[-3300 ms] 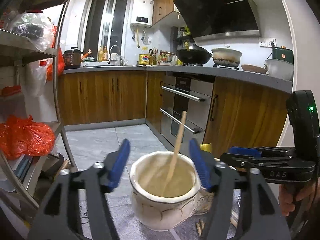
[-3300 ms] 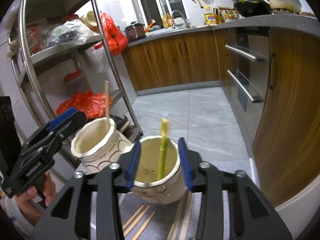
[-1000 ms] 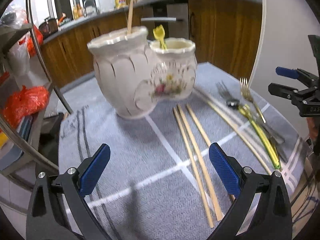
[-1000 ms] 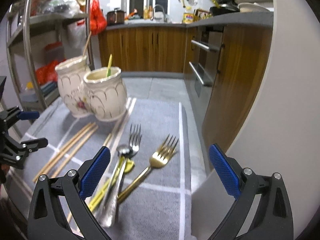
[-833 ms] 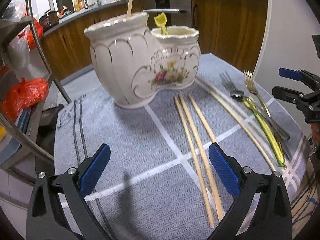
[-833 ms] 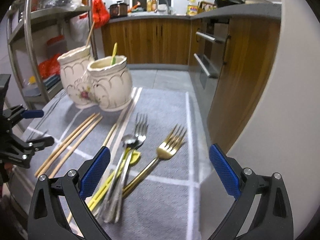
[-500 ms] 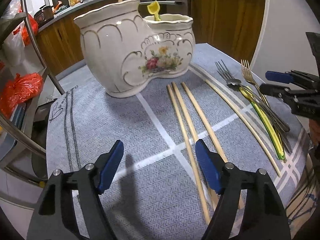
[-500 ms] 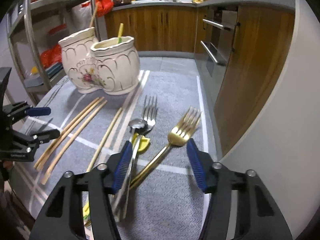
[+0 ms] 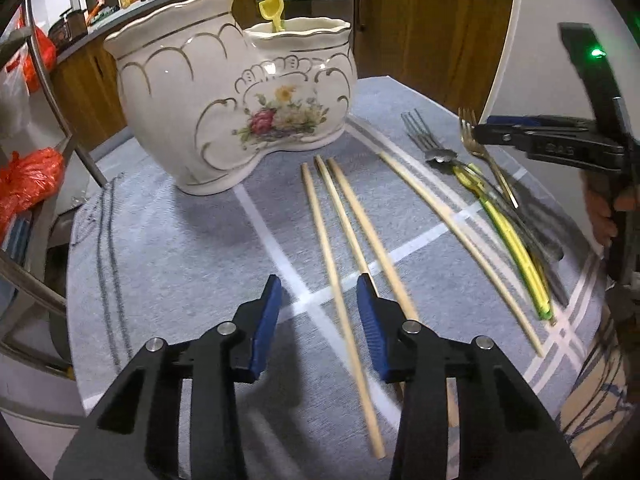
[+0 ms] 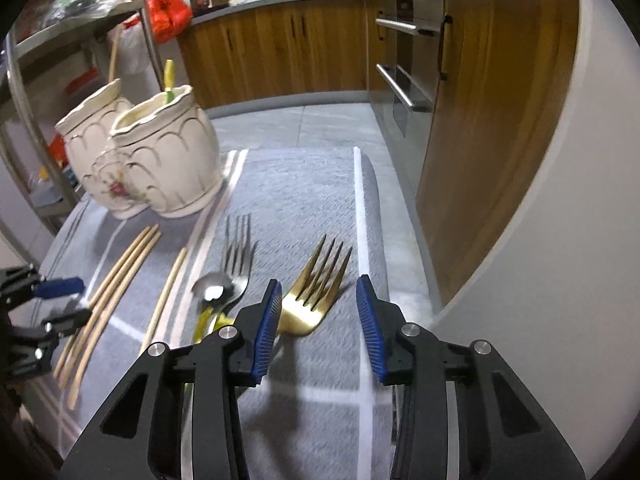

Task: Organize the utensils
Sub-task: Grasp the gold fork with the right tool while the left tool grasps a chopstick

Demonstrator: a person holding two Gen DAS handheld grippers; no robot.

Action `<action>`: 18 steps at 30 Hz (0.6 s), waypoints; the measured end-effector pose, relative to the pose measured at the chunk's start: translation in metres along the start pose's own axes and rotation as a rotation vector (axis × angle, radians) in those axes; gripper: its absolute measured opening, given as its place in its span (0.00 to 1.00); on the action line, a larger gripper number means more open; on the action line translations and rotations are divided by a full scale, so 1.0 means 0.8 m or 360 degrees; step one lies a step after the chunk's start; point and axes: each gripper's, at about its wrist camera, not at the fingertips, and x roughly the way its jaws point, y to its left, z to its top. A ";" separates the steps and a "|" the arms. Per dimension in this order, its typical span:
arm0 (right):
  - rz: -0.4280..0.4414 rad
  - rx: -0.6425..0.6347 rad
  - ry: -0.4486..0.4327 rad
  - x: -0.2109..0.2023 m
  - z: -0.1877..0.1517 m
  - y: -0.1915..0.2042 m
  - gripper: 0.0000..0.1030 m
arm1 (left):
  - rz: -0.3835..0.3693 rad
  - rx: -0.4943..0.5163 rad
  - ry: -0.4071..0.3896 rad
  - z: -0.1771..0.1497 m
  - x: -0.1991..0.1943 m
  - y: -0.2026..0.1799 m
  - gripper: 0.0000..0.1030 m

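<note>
A white floral two-pot ceramic holder (image 9: 224, 108) (image 10: 160, 160) stands on a grey cloth, with a wooden chopstick in one pot and a yellow utensil (image 9: 272, 10) in the other. Several wooden chopsticks (image 9: 340, 232) (image 10: 116, 276) lie on the cloth. A gold fork (image 10: 316, 296), a silver fork (image 10: 238, 248), a spoon (image 10: 212, 286) and a yellow-handled utensil (image 9: 508, 240) lie to their right. My left gripper (image 9: 318, 320) is open and low over the chopsticks, with one chopstick between its fingers. My right gripper (image 10: 318, 320) is open over the gold fork's head.
A metal shelf rack (image 10: 24, 92) with red bags stands at the left of the table. Wooden kitchen cabinets and an oven (image 10: 404, 68) lie beyond. A white wall edge (image 10: 560, 200) rises close on the right. The cloth's edge (image 10: 376, 208) is near the gold fork.
Both grippers moved from above the holder down to the cloth and their jaws have narrowed. The left one has come down over the chopsticks, the right one over the gold fork.
</note>
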 end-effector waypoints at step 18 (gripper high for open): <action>0.0121 -0.0017 -0.0235 -0.049 0.021 -0.003 0.03 | -0.0020 -0.0071 -0.0069 0.000 0.000 0.023 0.05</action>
